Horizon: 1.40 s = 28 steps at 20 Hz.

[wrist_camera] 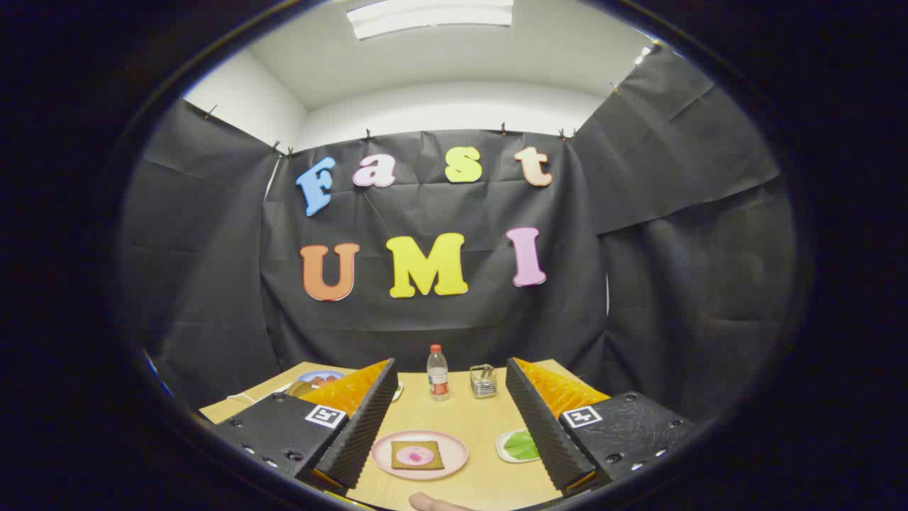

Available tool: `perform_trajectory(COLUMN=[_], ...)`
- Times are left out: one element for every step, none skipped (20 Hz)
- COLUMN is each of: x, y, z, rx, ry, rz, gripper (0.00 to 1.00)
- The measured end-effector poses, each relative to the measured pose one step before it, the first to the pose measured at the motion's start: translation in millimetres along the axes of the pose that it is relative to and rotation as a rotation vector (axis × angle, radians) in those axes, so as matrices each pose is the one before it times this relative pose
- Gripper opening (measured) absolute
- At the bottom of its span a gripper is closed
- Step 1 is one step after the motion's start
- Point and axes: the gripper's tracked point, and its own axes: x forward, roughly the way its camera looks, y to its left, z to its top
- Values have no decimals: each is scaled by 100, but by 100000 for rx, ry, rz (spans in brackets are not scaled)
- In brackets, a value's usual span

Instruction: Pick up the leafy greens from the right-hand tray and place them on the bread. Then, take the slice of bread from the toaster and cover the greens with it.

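My gripper [451, 387] is open and held above the near part of the wooden table [461, 419], with nothing between its fingers. Between the fingers and below them lies a pink plate [420, 454] carrying a slice of bread [417, 455] with a pink round topping. Right of the plate, partly hidden by the right finger, a small white tray [512, 446] holds the leafy greens [522, 444]. A small metal toaster rack [483, 380] stands far back on the table, beyond the fingertips.
A clear bottle [438, 372] with a red cap stands left of the toaster at the back. A plate with food [317, 380] sits at the far left, behind the left finger. A person's fingertip [433, 503] shows at the near table edge.
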Motion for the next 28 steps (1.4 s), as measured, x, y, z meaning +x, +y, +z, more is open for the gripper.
perform_trajectory(x=[-219,-304,-275,-177,-78,-173,-9,-14,209,82,184,132,283,321,252,322,252,481,414,441,507,671,736,834,863,894,889,1036], y=[217,139,58,180,216,-72,-73,-61,70,547,183,-191,-423,-480,-288,-141,-197,-254,-323,-407,-339,-540,-607,-585,-489,-636,-760,-673], z=[-112,27,-324,-259,-285,-335,-45,-135,-379,-600,-375,-383,-288,-351,-297,-308,-442,-482,-386,-605,-425,-546,-534,-699,-444,-428,-517,-680], rx=[-543,-491,-260,19,-41,-229,-128,120,757,1500,1682,1044,446,296,502,442,-14,-330,-189,47,-17,36,-22,1,-10,171,474,552], ry=[-232,-23,450,696,882,793,162,229,785,1450,1614,1560,1145,847,804,667,677,915,985,848,896,1207,1287,1587,1134,877,1566,1591], rz=[-831,-804,-670,188,403,132,4,-63,743,1841,1431,552,-529,-1109,-805,-552,-725,-749,-787,-632,-495,-1349,-1308,-1190,-808,-966,-1009,-635], gripper=[95,94,94,94,94,94,95,95,95,95,95,95,95,95,95,95,95,95,95,95,95,96,96,96,96,96,96,96])
